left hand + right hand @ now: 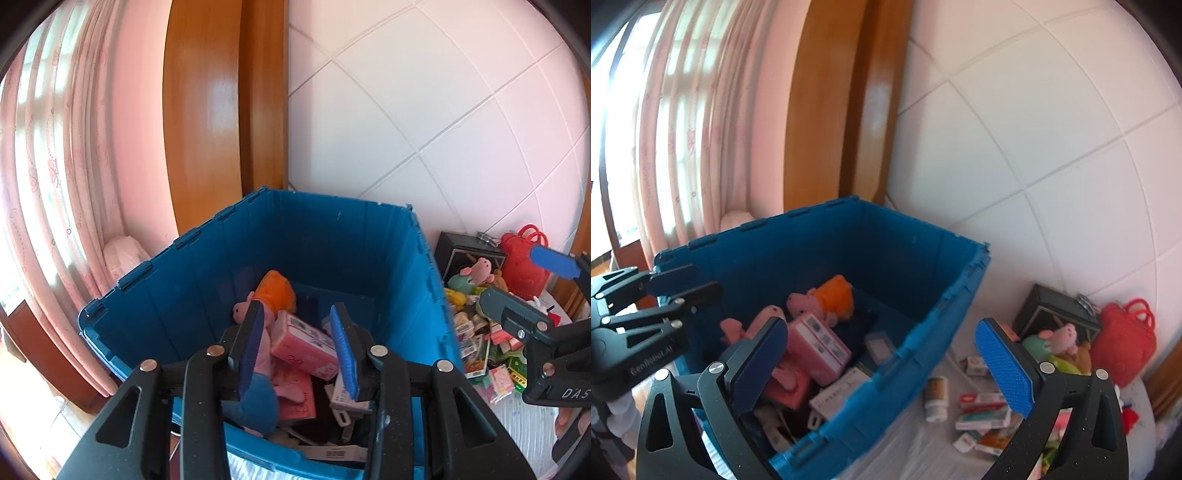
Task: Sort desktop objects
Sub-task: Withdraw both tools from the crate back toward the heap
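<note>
A blue crate point(406, 280) stands open on a white-covered bench point(916, 443), its back corner near the tiled wall point(443, 110) and a wooden door frame point(221, 110). Its rim has notched, hinged edges along both long sides.

The left gripper point(295, 347) hangs over the crate's near edge, fingers partly spread with nothing pinched between them. Below them in the crate lie a pink pig toy in blue point(258, 369), another pig toy with an orange dress point(275, 291), a pink box with a barcode label point(303, 341), and white tags and packets. The crate's far half shows bare floor.

The right gripper point(882, 369) straddles the crate's right wall, fingers spread as wide as they go and holding nothing; one finger is over the crate, the other over the bench.

To the right of the crate the bench carries a loose scatter: a small white bottle point(936, 398), small boxes point(982, 410), a pig toy point(1060, 338) among other soft toys, a black box point(1045, 306) and a red bag point(1123, 343) against the wall. A strip of clear cloth lies between the crate wall and this scatter.

In the right view, the left gripper's body reads "GenRobot.AI"; in the left view, the right gripper shows "DAS", cut off. Box print is too small to read.
</note>
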Motion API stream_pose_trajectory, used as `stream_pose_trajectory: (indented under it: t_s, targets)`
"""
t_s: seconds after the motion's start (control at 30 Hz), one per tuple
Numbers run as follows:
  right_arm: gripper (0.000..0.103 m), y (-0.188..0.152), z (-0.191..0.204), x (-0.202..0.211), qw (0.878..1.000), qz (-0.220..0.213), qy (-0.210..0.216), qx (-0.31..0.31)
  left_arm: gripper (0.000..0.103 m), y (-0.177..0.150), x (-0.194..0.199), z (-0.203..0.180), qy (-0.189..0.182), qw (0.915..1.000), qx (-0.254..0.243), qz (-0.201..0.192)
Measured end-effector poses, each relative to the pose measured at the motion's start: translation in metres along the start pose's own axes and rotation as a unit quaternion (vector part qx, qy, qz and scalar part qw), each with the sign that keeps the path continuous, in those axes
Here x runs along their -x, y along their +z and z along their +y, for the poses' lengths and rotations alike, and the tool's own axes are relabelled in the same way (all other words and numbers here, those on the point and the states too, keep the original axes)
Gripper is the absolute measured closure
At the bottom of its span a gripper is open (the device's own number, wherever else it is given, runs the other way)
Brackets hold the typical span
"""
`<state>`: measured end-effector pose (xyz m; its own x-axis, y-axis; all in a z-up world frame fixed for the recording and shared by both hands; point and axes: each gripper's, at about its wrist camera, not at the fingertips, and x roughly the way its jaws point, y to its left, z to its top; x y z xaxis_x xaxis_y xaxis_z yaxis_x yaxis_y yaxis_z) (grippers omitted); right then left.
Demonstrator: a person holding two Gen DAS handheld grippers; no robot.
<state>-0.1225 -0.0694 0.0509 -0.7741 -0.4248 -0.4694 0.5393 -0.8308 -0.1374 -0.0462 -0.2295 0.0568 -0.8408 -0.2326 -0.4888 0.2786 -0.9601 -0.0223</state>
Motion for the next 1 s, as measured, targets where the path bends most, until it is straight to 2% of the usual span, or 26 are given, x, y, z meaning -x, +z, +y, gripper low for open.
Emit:
stream_pose_trajectory:
  t_s: [0.2, 0.33, 0.6, 0.7, 0.8, 1.0]
  targets:
    - [0.000, -0.034, -0.049, 0.032, 0.998, -0.001, -0.036, -0.046, 0.040, 0.002, 0.035, -0.042, -0.035, 0.9981, -0.009, -0.050]
    - [0.000, -0.065, -0.093, 0.054, 0.994, 0.010, -0.076, -0.074, 0.032, 0.001, 0.054, -0.084, -0.070, 0.9947, -0.023, -0.072]
    - [0.000, -0.142, -0.205, 0.094, 0.978, 0.028, -0.131, -0.158, 0.032, -0.014, 0.049, -0.179, -0.121, 0.9891, -0.041, -0.073]
    - [0.000, -0.177, -0.257, 0.109, 0.970, 0.030, -0.158, -0.182, 0.032, -0.028, 0.032, -0.225, -0.124, 0.9895, -0.050, -0.055]
    - [0.000, -0.212, -0.307, 0.116, 0.961, 0.048, -0.185, -0.201, 0.032, -0.047, 0.004, -0.268, -0.125, 0.9906, -0.054, -0.003]
    - [0.000, -0.294, -0.395, 0.102, 0.947, 0.136, -0.182, -0.227, 0.032, -0.105, -0.056, -0.349, -0.128, 0.9850, -0.062, 0.097]
